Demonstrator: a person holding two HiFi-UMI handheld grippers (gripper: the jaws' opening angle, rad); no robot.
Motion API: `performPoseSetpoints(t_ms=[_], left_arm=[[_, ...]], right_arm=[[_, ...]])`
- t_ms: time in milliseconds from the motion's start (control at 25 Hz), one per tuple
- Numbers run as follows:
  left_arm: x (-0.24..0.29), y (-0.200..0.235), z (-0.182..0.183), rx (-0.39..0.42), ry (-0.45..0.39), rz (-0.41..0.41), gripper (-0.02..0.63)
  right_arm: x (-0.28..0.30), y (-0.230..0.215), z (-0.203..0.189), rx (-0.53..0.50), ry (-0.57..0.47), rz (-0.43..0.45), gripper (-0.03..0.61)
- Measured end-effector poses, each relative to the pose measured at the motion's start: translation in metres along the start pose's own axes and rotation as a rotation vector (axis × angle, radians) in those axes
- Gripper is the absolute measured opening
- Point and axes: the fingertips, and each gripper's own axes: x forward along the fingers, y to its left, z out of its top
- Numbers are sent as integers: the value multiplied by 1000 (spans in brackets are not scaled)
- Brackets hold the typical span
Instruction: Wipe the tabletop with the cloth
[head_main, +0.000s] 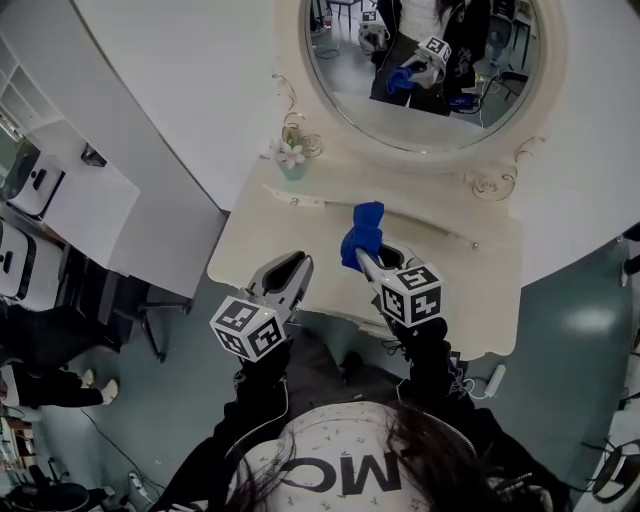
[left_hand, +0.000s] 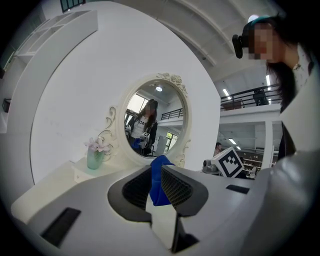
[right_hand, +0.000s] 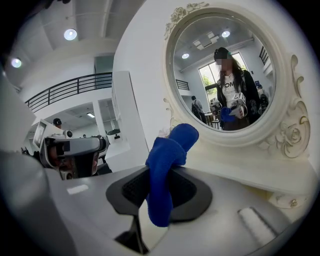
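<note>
With the right gripper (head_main: 368, 265), pinched a blue cloth (right_hand: 162, 165) between closed jaws, bunched end poking out past the tips, raised over the front of the cream tabletop (head_main: 255, 245) rather than spread flat on it. Held the left gripper (head_main: 285, 268) just beside, jaws apart with nothing between them, only that cloth seen beyond the gap. Faced a large oval mirror (head_main: 350, 75) in a scrolled frame at the back, reflecting person and cloth. Noted, left of the mirror, a small green vase (head_main: 291, 168) with pink flowers (head_main: 290, 152) in it, well apart from both grippers.
</note>
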Motion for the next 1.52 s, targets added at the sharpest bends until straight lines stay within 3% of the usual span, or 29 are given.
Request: performPoseSetpoints(t_ms=[880,1160,1320,1520], left_arm=[[59,130,15,-33,169,-218,46],[60,160,19,-41,191,-257,46],[58,175,20,-52,193,-265,46],[58,182,19,-60,202,-287,46]], right_arm=[[156,-47,41,41,49,-231,103],[229,-70,31,30,148,-307,103],[252,-85,2,-111,291,-403,103],[259,-89,-10,-502,442,-501,100]])
